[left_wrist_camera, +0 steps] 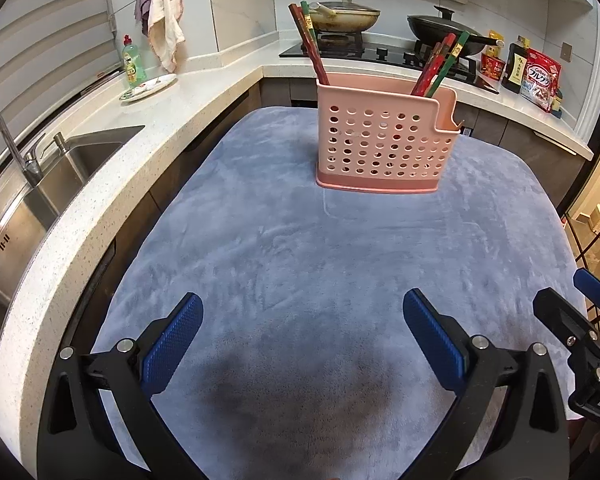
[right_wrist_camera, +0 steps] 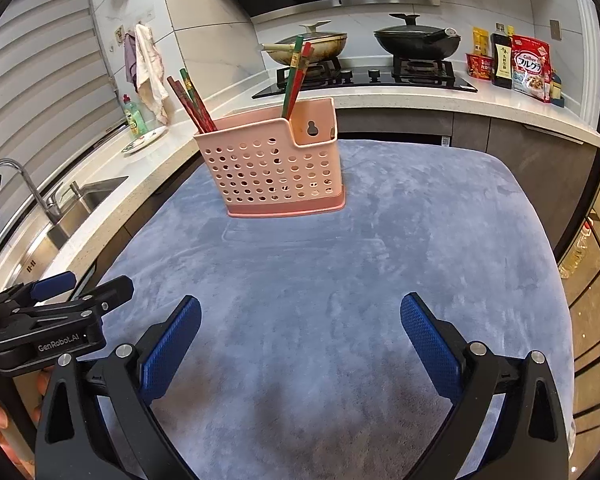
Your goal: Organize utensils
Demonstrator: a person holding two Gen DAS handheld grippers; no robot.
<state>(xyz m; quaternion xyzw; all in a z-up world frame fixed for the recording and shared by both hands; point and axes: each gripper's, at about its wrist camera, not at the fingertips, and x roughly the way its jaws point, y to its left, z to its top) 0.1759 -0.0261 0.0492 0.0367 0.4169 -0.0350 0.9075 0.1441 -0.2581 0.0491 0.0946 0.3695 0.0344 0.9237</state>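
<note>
A pink perforated utensil holder (left_wrist_camera: 384, 140) stands upright on a grey-blue cloth (left_wrist_camera: 300, 260), at its far side; it also shows in the right wrist view (right_wrist_camera: 276, 172). Red and green chopsticks lean out of its left end (left_wrist_camera: 310, 44) and its right end (left_wrist_camera: 440, 66); in the right wrist view they stand at left (right_wrist_camera: 192, 100) and at middle (right_wrist_camera: 296, 76). My left gripper (left_wrist_camera: 302, 312) is open and empty, low over the near cloth. My right gripper (right_wrist_camera: 300, 314) is open and empty, beside the left one, well short of the holder.
A steel sink (left_wrist_camera: 40, 200) and white counter (left_wrist_camera: 140, 128) run along the left. A stove with two pans (left_wrist_camera: 380, 40) and food packets (left_wrist_camera: 536, 76) lie behind the cloth. A dish soap bottle (left_wrist_camera: 132, 60) and a plate (left_wrist_camera: 148, 88) sit on the counter.
</note>
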